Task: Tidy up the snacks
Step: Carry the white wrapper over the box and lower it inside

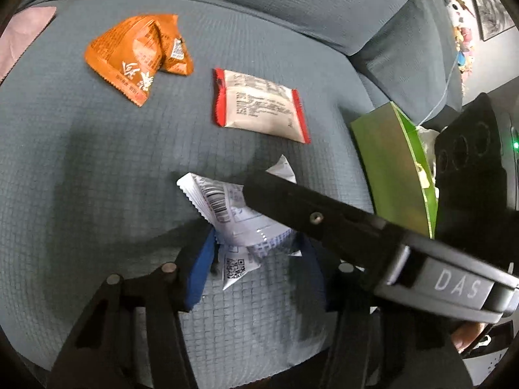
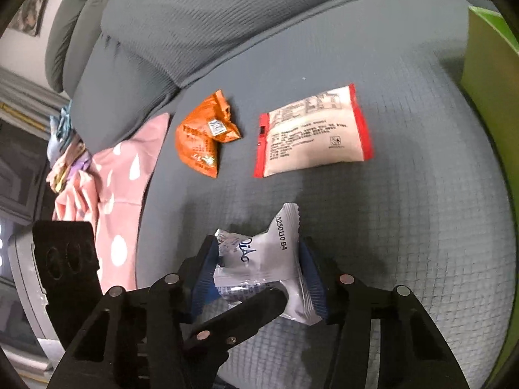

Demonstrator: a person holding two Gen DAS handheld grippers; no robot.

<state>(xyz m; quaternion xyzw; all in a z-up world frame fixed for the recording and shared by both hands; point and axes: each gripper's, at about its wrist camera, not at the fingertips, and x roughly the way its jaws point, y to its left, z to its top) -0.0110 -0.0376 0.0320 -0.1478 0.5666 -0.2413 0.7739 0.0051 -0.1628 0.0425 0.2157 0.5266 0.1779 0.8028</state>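
A crumpled white snack packet (image 1: 227,201) (image 2: 275,249) lies on the grey-blue sofa seat (image 1: 97,162). Both grippers are at it. In the left wrist view my left gripper (image 1: 256,243) has its blue pads against the packet's near end, shut on it. A black finger of the right gripper (image 1: 308,210) crosses over the packet from the right. In the right wrist view my right gripper (image 2: 258,259) squeezes the same packet between its pads, and a finger of the left gripper (image 2: 253,308) reaches in from the lower left. An orange packet (image 1: 129,55) (image 2: 198,142) and a red-edged cream packet (image 1: 259,103) (image 2: 311,133) lie farther back.
A green box (image 1: 389,162) (image 2: 483,64) stands on the seat's right side, with something pale inside. A pink dotted cloth (image 2: 123,178) (image 1: 22,35) lies at the seat's left edge. The sofa backrest (image 2: 227,16) rises behind the snacks.
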